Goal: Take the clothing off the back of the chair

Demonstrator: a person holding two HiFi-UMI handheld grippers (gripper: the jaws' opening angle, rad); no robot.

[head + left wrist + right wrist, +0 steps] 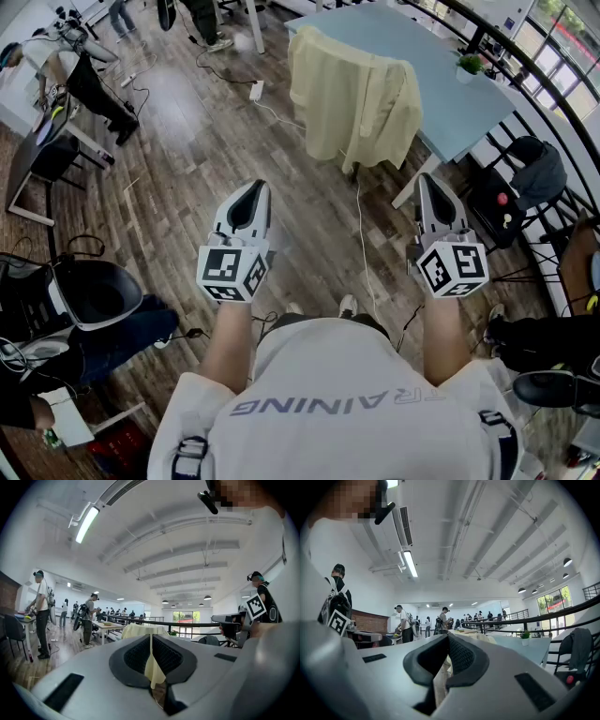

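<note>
White shirt (337, 412) with grey lettering fills the bottom of the head view, and a bare forearm reaches forward from each side of it. Each forearm ends at a tool with a black-and-white marker cube at its rear. The left tool (251, 190) and the right tool (427, 181) are held level and well apart, above the wood-plank floor (178, 169).

In the left gripper view the left tool (151, 637) has its two dark pads pressed together with nothing gripped. Only a thin slit remains, and distant pale yellow cloth shows through it. The right gripper view shows the right tool (447, 637) closed the same way, also empty.

Between the tools and the furniture ahead, a white cable (361, 234) trails across the floor.

Farther on, well clear of both tools, the pale yellow garment (352, 98) hangs over a chair back. It drapes down so far that the chair itself is almost wholly covered. The chair stands against the near edge of a light blue surface (422, 56), which carries a small potted plant (469, 66) near its right edge. A black railing (539, 89) curves past on the right, and other people stand at tables in the distance.
</note>
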